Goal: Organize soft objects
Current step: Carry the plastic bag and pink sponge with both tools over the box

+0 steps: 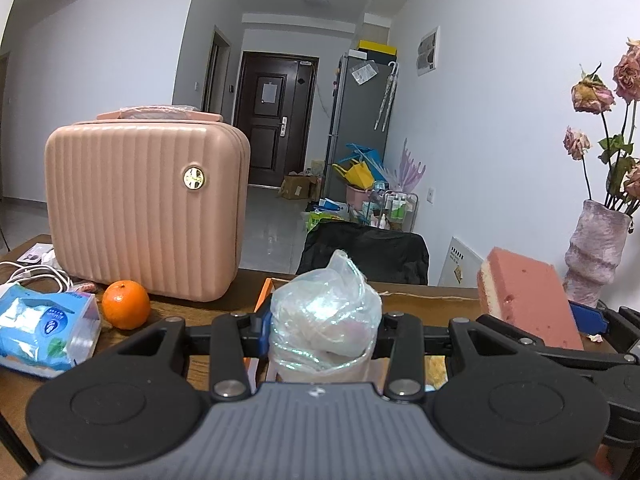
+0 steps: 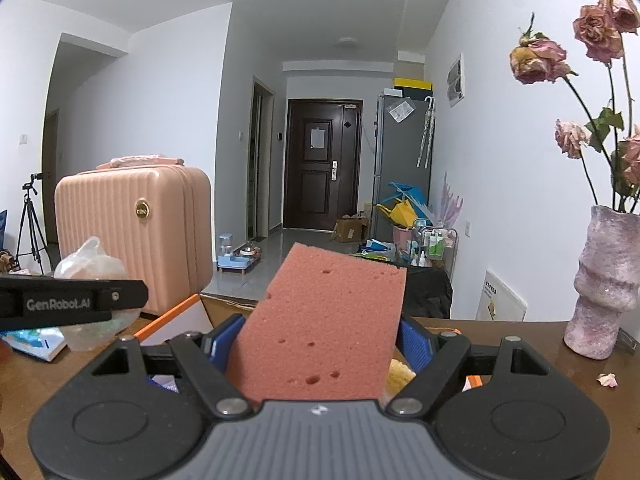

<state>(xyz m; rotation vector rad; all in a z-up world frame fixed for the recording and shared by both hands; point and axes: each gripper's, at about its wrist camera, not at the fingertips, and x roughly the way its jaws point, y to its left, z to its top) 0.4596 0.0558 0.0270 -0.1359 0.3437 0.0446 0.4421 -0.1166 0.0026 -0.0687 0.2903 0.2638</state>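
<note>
My left gripper (image 1: 324,330) is shut on a clear plastic bag (image 1: 326,312) with soft pale stuff inside, held upright above an orange-edged box (image 1: 264,292). My right gripper (image 2: 320,340) is shut on a pink sponge (image 2: 328,320) with a yellow underside, tilted up; the sponge also shows at the right of the left wrist view (image 1: 528,304). The left gripper's arm (image 2: 72,304) and its bag (image 2: 92,264) show at the left of the right wrist view. The box's orange rim (image 2: 168,320) lies below both grippers. Something yellow (image 2: 398,378) sits in the box under the sponge.
A pink ribbed case (image 1: 144,204) stands at the back left of the wooden table (image 1: 432,304). An orange (image 1: 126,304), a blue tissue pack (image 1: 44,328) and white cables (image 1: 36,276) lie left. A vase of dried roses (image 2: 604,280) stands right. A black chair back (image 1: 364,252) is behind the table.
</note>
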